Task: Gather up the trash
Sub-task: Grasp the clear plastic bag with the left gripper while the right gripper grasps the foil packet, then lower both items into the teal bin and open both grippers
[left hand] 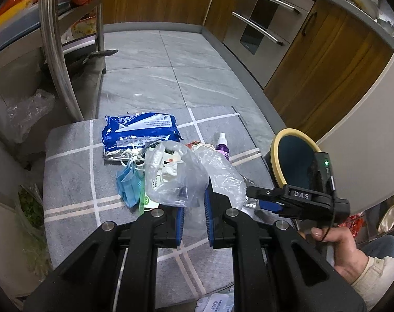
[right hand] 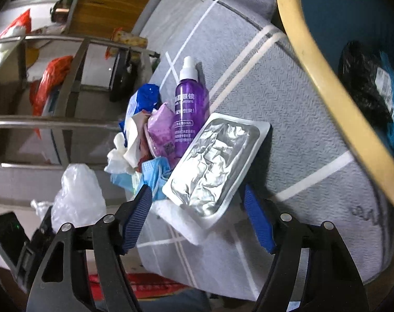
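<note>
A: Left gripper (left hand: 193,217)?
B: Jaws narrowly parted around a clear plastic bag (left hand: 176,174).
A: Right gripper (right hand: 197,217)?
B: Jaws wide, empty, foil tray (right hand: 215,163) between; bin (right hand: 327,83) at two o'clock.

The left black hand-held gripper (left hand: 193,221) with blue ribbed pads held its jaws narrowly apart, low and angled forward. The right black hand-held gripper (right hand: 197,217) stood wide open, gripped by a bare hand (left hand: 335,247).

Two close wrist views, shared trash pile (left hand: 171,166)
</note>
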The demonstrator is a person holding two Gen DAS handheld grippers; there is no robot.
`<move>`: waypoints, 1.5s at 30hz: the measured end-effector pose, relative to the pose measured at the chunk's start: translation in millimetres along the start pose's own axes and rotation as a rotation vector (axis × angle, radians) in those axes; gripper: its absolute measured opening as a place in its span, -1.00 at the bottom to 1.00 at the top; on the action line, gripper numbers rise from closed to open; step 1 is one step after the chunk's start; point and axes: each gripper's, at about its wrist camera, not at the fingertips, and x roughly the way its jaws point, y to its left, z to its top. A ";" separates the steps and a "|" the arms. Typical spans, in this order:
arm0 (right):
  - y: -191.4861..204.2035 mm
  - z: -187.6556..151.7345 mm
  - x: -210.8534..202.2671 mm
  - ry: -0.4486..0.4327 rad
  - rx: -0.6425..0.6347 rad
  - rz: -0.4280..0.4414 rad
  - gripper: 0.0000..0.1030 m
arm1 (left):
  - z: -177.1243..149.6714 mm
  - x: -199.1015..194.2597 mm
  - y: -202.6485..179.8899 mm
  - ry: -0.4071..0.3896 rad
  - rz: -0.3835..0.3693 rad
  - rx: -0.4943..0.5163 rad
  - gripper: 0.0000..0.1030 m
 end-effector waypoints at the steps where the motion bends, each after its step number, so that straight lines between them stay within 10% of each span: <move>1: -0.1 0.4 1.6 -0.004 0.008 0.001 0.31 | 0.0 0.1 0.5 0.001 -0.001 0.000 -0.75; 7: 3.3 2.2 10.4 -0.016 0.012 -0.028 -0.40 | 1.0 -1.4 0.9 -0.002 -0.008 0.000 -0.75; 14: 10.5 3.9 2.2 -0.049 -0.046 -0.036 -0.73 | 0.8 1.3 -2.4 0.003 -0.008 0.003 -0.75; 31: 53.2 -14.3 -74.5 -0.188 -0.442 -0.188 -0.80 | 3.3 18.6 -24.7 0.020 -0.019 0.034 -0.75; 45: 58.5 -33.5 -155.6 -0.320 -0.535 -0.261 -0.80 | 19.2 53.9 -103.6 0.035 -0.151 0.071 -0.75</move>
